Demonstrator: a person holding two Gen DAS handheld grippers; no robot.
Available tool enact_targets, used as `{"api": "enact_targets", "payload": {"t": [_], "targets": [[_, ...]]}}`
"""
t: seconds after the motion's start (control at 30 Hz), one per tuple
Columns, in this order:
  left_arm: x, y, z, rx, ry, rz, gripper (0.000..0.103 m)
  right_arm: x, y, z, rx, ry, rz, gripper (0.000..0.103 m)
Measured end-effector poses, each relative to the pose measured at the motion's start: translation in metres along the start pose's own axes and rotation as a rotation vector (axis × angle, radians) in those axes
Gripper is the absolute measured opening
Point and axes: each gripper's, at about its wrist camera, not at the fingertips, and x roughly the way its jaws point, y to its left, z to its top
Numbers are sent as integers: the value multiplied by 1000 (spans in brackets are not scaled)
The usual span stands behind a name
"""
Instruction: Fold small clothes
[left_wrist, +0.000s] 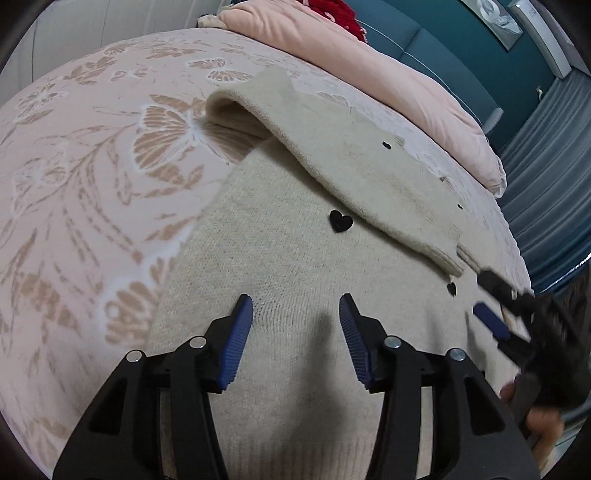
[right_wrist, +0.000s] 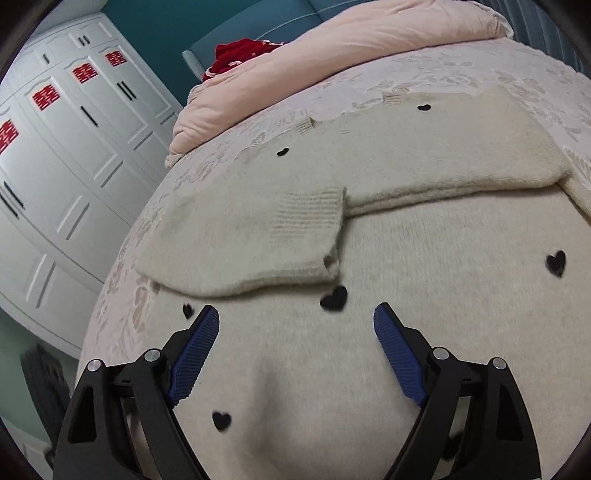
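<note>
Now left wrist view: left gripper (left_wrist: 295, 314) jaws apart, hovering mid-frame over cream sweater (left_wrist: 280, 295) on bedspread (left_wrist: 92, 166), sleeve (left_wrist: 332, 155) folded inward.

Right wrist view: right gripper (right_wrist: 295, 325) apart, holding nothing, low over hem, likely lining up bottom fold.

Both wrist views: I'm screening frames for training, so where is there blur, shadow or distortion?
Left wrist view: the right gripper at the right edge is motion-blurred; a soft shadow falls on the sweater between the left gripper fingers. Right wrist view: sharp, fisheye bends the wardrobe and bed; dark corners in both.
</note>
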Motion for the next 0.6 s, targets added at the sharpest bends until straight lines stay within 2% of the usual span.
{"api": "enact_targets", "payload": {"t": [0.07, 0.17, 0.2, 0.23, 0.27, 0.33, 0.4, 0.5, 0.6], "targets": [[-1, -3, -5, 32, -15, 9, 48, 21, -6, 15, 84, 38, -11, 84], [1, -6, -7, 36, -24, 4, 50, 42, -11, 25, 185, 69, -1, 60], [1, -6, -5, 33, -24, -7, 53, 47, -10, 28, 189, 80, 0, 41], [1, -5, -5, 33, -24, -15, 54, 52, -7, 31, 182, 95, -12, 18], [1, -4, -5, 34, -22, -21, 54, 56, -3, 34, 171, 111, -11, 12], [2, -3, -3, 40, -17, -30, 54, 54, 9, 51, 137, 106, 4, 10], [1, -3, -3, 44, -10, -41, 54, 35, 30, 84, 73, 50, 58, 10], [1, -1, -1, 29, 2, -59, 54, -15, 69, 145, -54, -84, 123, 10], [-1, 0, 4, -14, 15, -64, 52, -68, 87, 190, -151, -246, 131, 10]]}}
